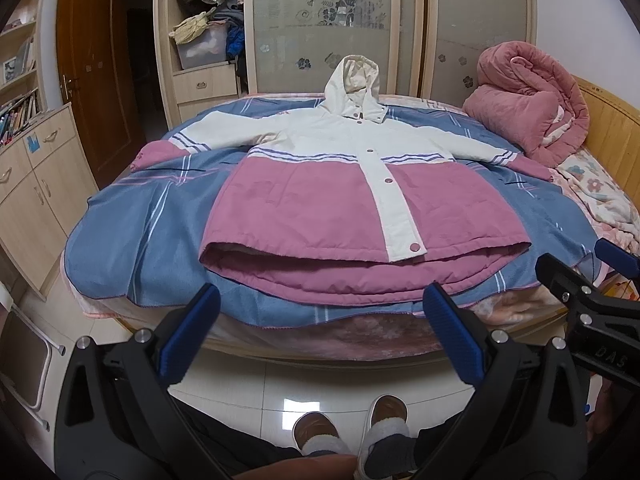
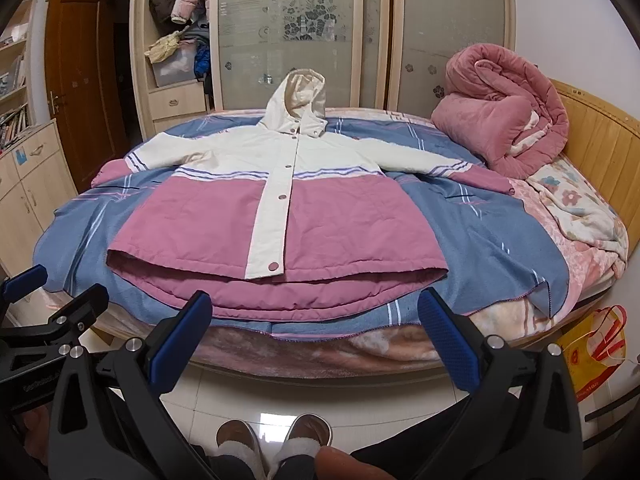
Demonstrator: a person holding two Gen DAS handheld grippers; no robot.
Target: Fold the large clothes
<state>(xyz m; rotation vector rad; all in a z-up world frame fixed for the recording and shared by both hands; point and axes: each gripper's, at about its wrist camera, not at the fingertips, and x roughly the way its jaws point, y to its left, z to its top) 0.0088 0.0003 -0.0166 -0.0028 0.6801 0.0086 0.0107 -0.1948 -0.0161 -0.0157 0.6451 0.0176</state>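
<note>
A pink and white hooded jacket (image 1: 340, 192) lies flat and face up on a blue striped blanket (image 1: 132, 232) on the bed, sleeves spread, hood toward the wardrobe. It also shows in the right wrist view (image 2: 288, 216). My left gripper (image 1: 320, 300) is open and empty, held in front of the jacket's hem, above the bed's near edge. My right gripper (image 2: 314, 308) is open and empty, also in front of the hem. The right gripper shows at the right edge of the left wrist view (image 1: 592, 280).
A rolled pink quilt (image 1: 532, 104) lies at the bed's far right by the wooden headboard (image 1: 616, 132). A wardrobe (image 1: 320, 20) stands behind the bed, a cabinet (image 1: 32, 176) at left. A red and yellow bag (image 2: 596, 352) sits on the floor at right. The person's slippered feet (image 1: 352, 424) stand on the tiled floor.
</note>
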